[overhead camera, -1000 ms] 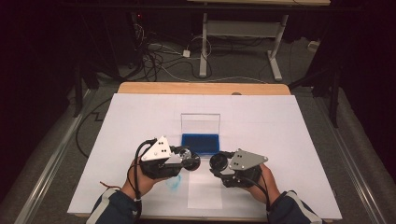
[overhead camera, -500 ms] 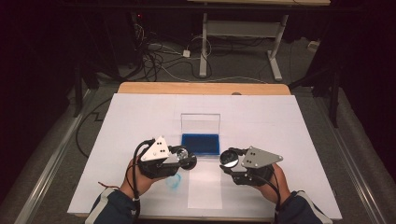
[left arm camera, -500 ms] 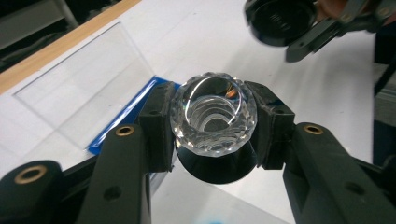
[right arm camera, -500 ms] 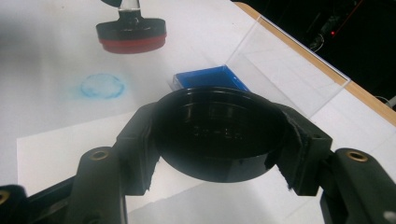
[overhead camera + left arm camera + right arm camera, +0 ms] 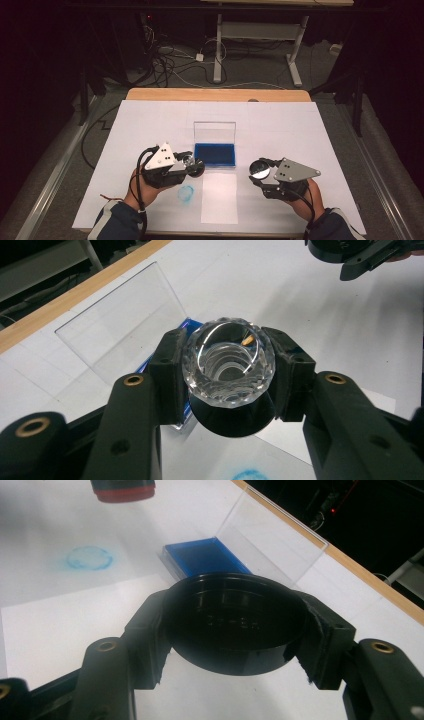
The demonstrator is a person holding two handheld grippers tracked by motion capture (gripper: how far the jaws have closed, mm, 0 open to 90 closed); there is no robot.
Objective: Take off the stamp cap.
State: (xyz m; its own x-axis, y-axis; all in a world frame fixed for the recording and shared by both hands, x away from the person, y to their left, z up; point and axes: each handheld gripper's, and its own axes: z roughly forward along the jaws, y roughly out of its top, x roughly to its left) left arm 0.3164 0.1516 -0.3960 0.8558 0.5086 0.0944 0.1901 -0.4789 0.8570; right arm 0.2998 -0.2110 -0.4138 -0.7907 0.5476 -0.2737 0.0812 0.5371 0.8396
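Near the tabletop's point(image 5: 150, 120) front edge, the left gripper point(image 5: 227, 372) clamps a faceted glass stamp point(image 5: 228, 362) beside the blue ink pad point(image 5: 215, 153), the right gripper point(image 5: 235, 630) clamps its black cap point(image 5: 235, 625), and white paper lies open behind toward the wooden far edge.

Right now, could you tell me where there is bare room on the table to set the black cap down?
The white sheet is bare right of the ink pad case and beyond it toward the wooden edge, and left of the left gripper. The plain paper between the hands is free too. It is crowded between the case and the blue stain.
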